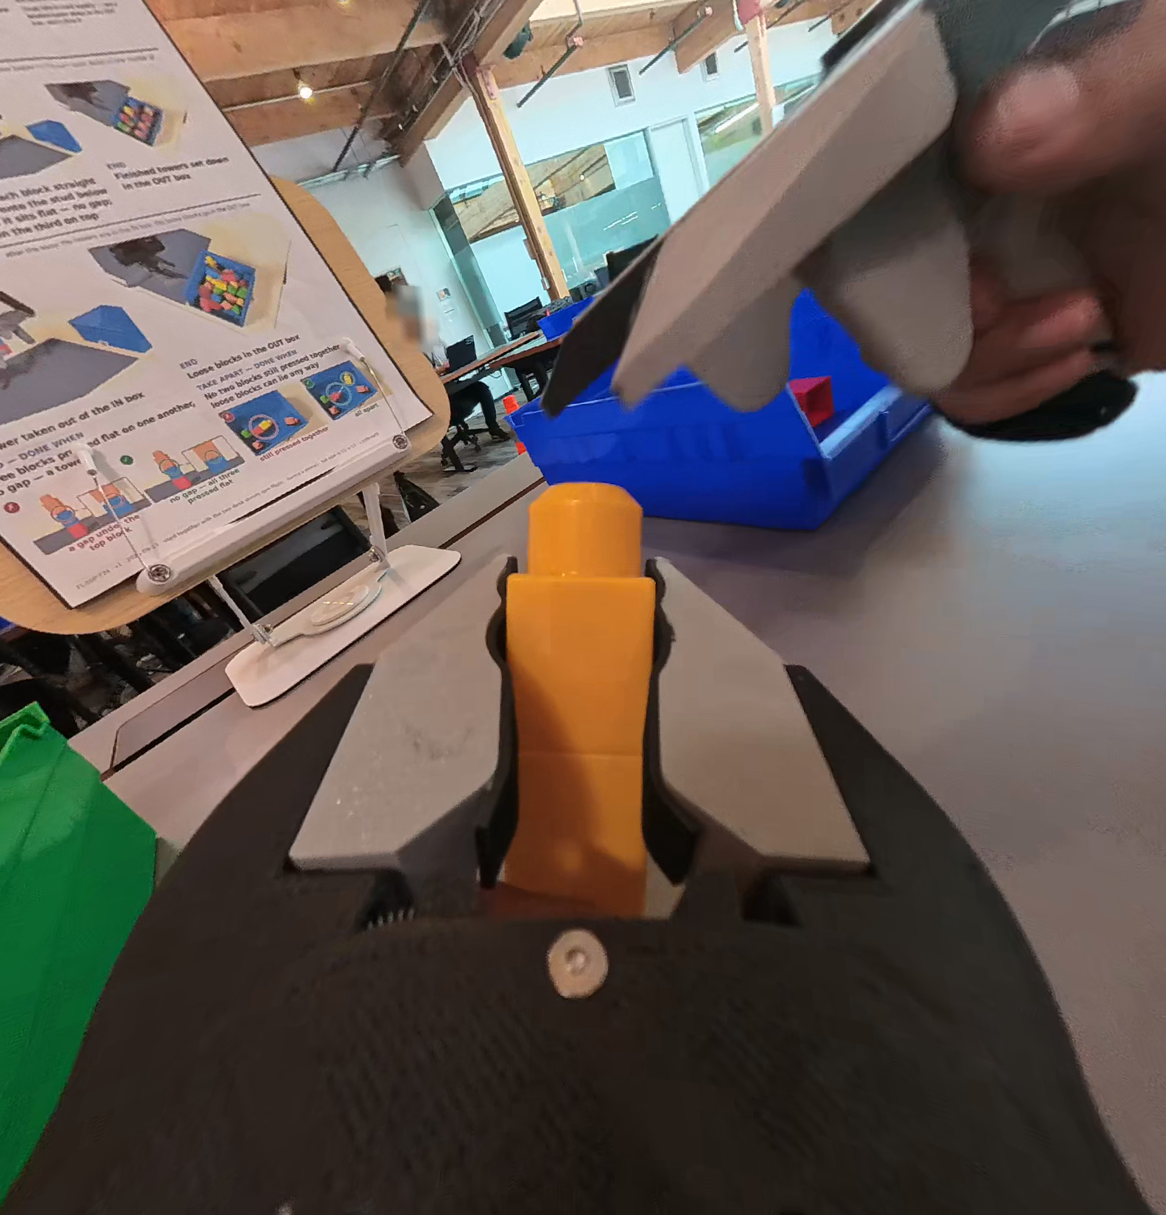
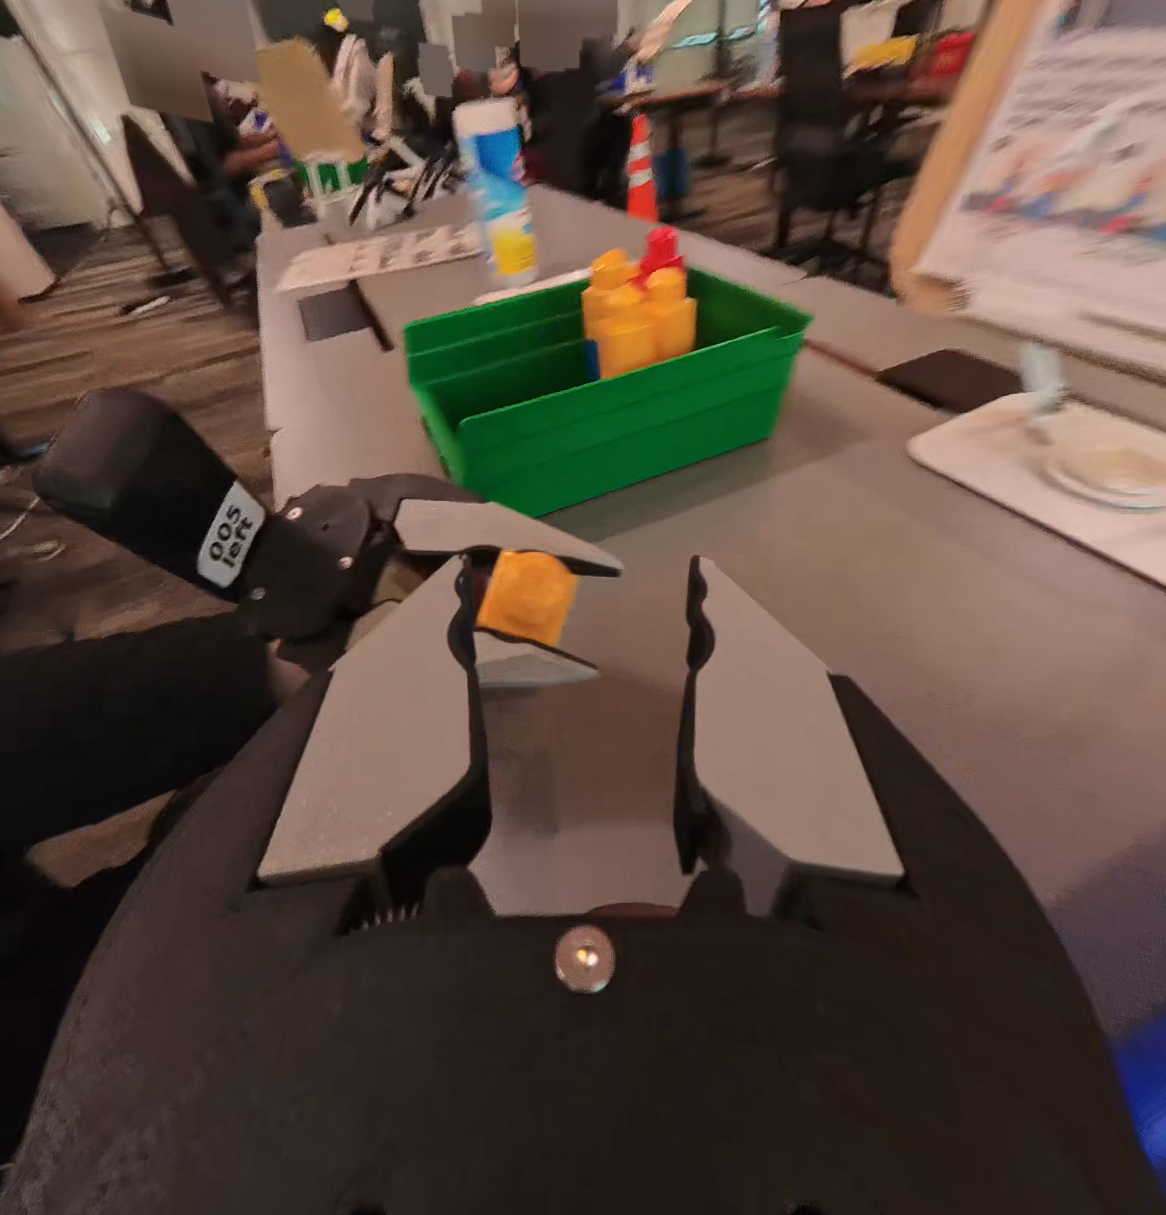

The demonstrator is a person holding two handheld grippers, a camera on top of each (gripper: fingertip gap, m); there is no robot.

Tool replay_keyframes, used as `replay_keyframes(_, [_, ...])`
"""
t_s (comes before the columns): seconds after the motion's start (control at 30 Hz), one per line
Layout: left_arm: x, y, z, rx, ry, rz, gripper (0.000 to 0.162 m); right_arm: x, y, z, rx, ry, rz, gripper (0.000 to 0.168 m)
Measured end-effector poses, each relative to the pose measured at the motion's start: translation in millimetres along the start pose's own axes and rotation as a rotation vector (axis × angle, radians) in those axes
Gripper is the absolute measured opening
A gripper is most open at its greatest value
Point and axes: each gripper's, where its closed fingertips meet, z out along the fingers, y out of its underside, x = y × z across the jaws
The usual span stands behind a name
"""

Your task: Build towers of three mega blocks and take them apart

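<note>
Orange mega blocks (image 1: 579, 710), two pressed one onto the other in a short stack, sit clamped between the jaws of the left gripper (image 1: 580, 578), the round stud of the front block poking out past the fingertips. The stack is held up off the grey surface (image 1: 962, 657), lying along the line of the fingers. In the right wrist view the same gripper (image 2: 554, 592) comes in from the left with the orange stack (image 2: 528, 605) pinched between its grey fingers.

The right gripper (image 2: 577, 578) has its jaws spread wide with nothing between them; only bare grey surface (image 2: 896, 592) shows through the gap. It is aimed toward the stack's end, which lies just beside its left fingertip. From the left wrist view this gripper (image 1: 666, 368) hangs at upper right, blurred, gripped by a hand (image 1: 1060, 230).

A blue bin (image 1: 699, 453) stands farther back on the surface with a red block (image 1: 814, 401) inside it. A green bin (image 2: 600, 421) with dividers holds a cluster of orange blocks (image 2: 639, 315) and a red one (image 2: 662, 253) near its far right side. A printed instruction sheet (image 1: 140, 296) leans on a white stand (image 1: 343, 631) at the surface's edge. A blue and white canister (image 2: 498, 190) stands behind the green bin.
</note>
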Motion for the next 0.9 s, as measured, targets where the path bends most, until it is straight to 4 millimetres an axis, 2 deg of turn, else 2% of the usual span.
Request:
replay_keyframes(0.13, [6,-4,-1,0.020,0.024,0.010,0.037,-23,22,32,-0.100,-0.049,0.001,0.063])
replay_keyframes(0.17, [5,-1,0,0.003,0.013,0.021,0.037,-27,26,37,-0.105,-0.065,0.012,0.068])
replay_keyframes(0.2, [3,2,0,-0.015,0.004,0.030,0.037,-28,27,40,-0.104,-0.062,0.019,0.072])
replay_keyframes(0.23, [3,2,0,-0.016,-0.001,0.031,0.037,-25,27,41,-0.098,-0.050,0.019,0.069])
replay_keyframes(0.33, [4,-1,0,-0.001,-0.002,0.042,0.038,-14,25,38,-0.073,-0.024,0.068,0.044])
replay_keyframes(0.4, [2,-5,-1,0.021,-0.030,0.079,0.038,-5,30,37,-0.090,-0.016,0.130,0.066])
replay_keyframes(0.43, [2,-6,-1,0.025,-0.034,0.089,0.038,-6,32,37,-0.095,-0.033,0.150,0.070])
replay_keyframes(0.5, [5,-5,0,0.025,-0.018,0.094,0.038,-12,34,38,-0.103,-0.085,0.174,0.063])
replay_keyframes(0.6, [8,0,2,-0.002,-0.021,0.124,0.037,-28,43,44,-0.147,-0.169,0.164,0.036])
replay_keyframes(0.7, [4,3,4,-0.026,-0.050,0.120,0.038,-22,42,43,-0.154,-0.110,0.087,0.034])
replay_keyframes(0.77, [-3,6,4,-0.045,-0.093,0.116,0.040,-8,31,35,-0.109,-0.036,0.093,0.034])
replay_keyframes(0.9, [-1,9,6,-0.065,-0.094,0.151,0.041,-7,24,19,-0.069,-0.098,0.194,0.034])
